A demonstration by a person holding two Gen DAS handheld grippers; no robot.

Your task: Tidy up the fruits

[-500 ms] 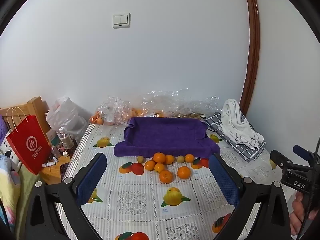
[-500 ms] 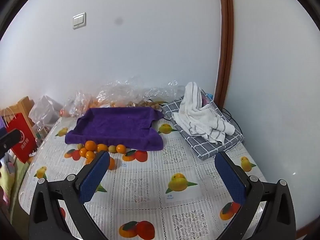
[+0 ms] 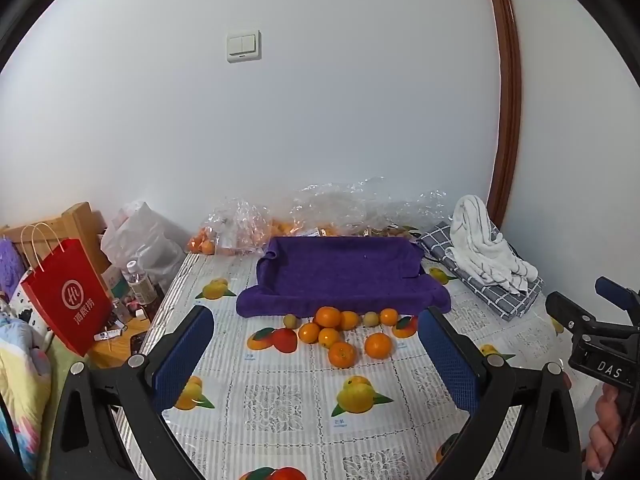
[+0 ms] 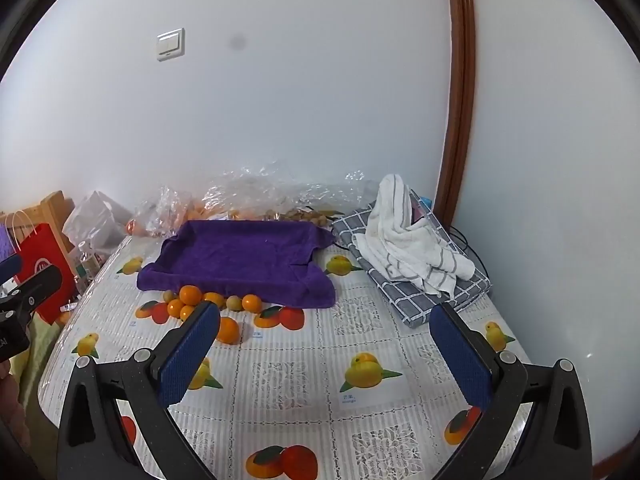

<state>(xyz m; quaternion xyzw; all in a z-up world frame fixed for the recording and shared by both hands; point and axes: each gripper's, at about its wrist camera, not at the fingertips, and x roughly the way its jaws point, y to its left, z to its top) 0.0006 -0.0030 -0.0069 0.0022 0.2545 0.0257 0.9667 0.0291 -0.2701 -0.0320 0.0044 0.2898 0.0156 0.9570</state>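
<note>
Small oranges [image 3: 334, 330], glossy, with two dull greenish fruits among them, cluster on the tabletop [image 3: 280, 400] just in front of the purple towel-lined tray [image 3: 340, 272]; left hand-held gripper [image 3: 316, 354] and right hand-held gripper [image 4: 326, 344] gape wide, holding nothing, clear of the fruit.

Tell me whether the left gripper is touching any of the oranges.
Apart. The left wrist view shows the left gripper open, with bare tablecloth between its fingers and the oranges.

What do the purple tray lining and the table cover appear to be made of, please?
Purple lining: probably terry or microfibre cloth, matte and fuzzy, sagging in soft folds. Table cover: likely printed plastic or vinyl, with a slight sheen and a ribbed lace pattern.
</note>
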